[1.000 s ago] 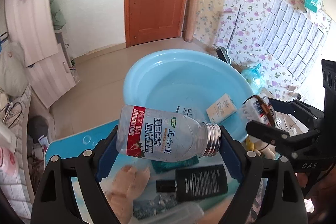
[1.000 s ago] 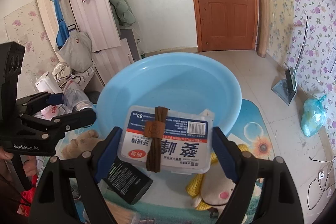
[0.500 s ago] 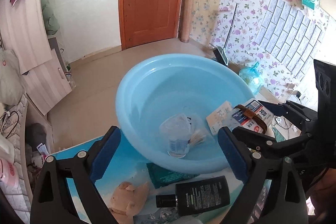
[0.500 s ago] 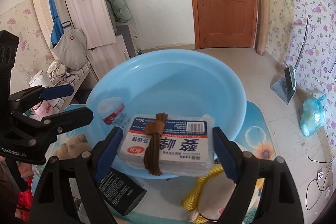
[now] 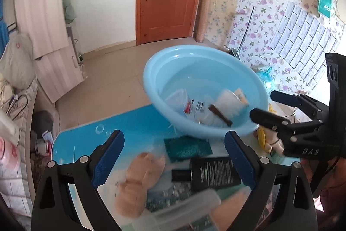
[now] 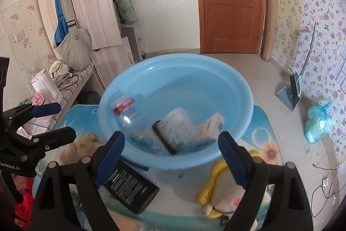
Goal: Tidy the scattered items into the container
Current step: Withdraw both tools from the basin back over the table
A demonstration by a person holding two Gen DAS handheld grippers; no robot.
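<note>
A light blue basin (image 5: 155, 77) (image 6: 173, 70) stands on the blue mat. Inside it lie a clear bottle (image 5: 180, 101) (image 6: 127, 114), a clear box with a brown band (image 5: 225, 105) (image 6: 175, 131) and a small cream packet (image 5: 241, 94) (image 6: 210, 125). My left gripper (image 5: 173, 140) (image 6: 62, 121) is open and empty, just short of the basin's near rim. My right gripper (image 6: 170, 142) (image 5: 262, 104) is also open and empty at the rim. On the mat lie a black bottle (image 5: 214, 172) (image 6: 129, 185), a beige plush toy (image 5: 140, 176) (image 6: 73, 151), a teal cloth (image 5: 187, 145) and a yellow-haired doll (image 6: 225, 187).
A clear plastic container (image 5: 183, 209) lies blurred at the near edge of the mat. A white kettle (image 6: 45, 88) stands on a low shelf to the left. On the tiled floor to the right are a blue bag (image 6: 317, 122) and a dustpan (image 6: 292, 92).
My left gripper let go of the clear bottle, then my right let go of the banded box; both things now lie in the basin. Both grippers stand open and have drawn back.
</note>
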